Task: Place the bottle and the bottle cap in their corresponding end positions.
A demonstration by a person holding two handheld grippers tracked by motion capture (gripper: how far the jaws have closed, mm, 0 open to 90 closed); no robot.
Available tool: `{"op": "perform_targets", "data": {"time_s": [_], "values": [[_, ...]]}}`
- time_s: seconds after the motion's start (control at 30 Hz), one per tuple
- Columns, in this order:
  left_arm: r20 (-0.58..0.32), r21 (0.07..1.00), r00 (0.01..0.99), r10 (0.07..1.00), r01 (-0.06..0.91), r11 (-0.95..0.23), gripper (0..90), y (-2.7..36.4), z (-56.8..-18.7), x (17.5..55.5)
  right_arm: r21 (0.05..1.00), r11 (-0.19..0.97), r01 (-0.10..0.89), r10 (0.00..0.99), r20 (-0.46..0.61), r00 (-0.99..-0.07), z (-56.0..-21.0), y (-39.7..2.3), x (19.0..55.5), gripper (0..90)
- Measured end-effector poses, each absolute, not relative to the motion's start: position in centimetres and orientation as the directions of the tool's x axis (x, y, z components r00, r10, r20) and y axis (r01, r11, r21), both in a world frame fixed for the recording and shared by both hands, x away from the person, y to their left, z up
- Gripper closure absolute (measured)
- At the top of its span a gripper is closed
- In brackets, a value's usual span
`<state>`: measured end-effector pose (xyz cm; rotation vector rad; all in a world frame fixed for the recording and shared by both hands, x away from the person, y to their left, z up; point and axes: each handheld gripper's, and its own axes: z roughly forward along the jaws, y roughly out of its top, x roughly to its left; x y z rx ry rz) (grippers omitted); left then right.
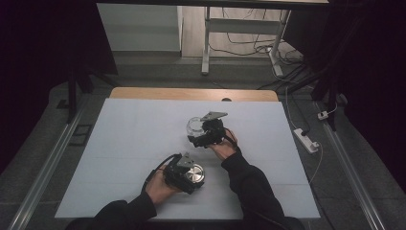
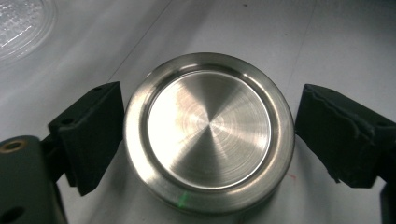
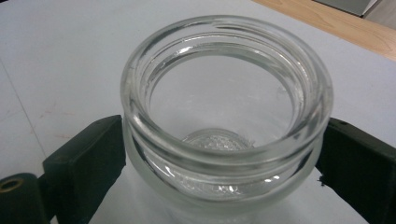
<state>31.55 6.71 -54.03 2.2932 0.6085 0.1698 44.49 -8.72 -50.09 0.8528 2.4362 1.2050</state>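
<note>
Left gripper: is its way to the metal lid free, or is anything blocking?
Probably free: the metal lid sits flat between the left gripper's open fingers, with nothing else between them.

**Open glass jar held between the right gripper's jaws**

A clear glass jar (image 3: 226, 116) stands upright on a white table surface (image 3: 60, 56), its wide mouth open and facing the camera. The thick rounded rim catches bright highlights, and a textured, dimpled base shows through the opening. The right gripper (image 3: 219, 161) brackets the jar below the rim: one black jaw presses against the glass at the left, the other against it at the right. At the upper right, a strip of light wooden tabletop (image 3: 336, 21) runs beyond the edge of the white surface.
</note>
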Motion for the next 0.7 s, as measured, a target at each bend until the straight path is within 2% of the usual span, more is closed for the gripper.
{"op": "perform_targets", "data": {"time_s": [0.23,0.7], "values": [[-0.08,0.727,0.874,0.479,0.38,-0.572,6.9,7.6,-53.0,31.3,0.792,0.479,0.379,0.619,0.001,-0.785,-49.7,-9.0,44.2,0.1],[-0.113,0.74,0.865,0.489,0.401,-0.54,2.2,9.9,-51.9,30.8,0.797,0.474,0.374,0.606,0.013,-0.796,-49.2,-10.6,43.2,0.0]]}}
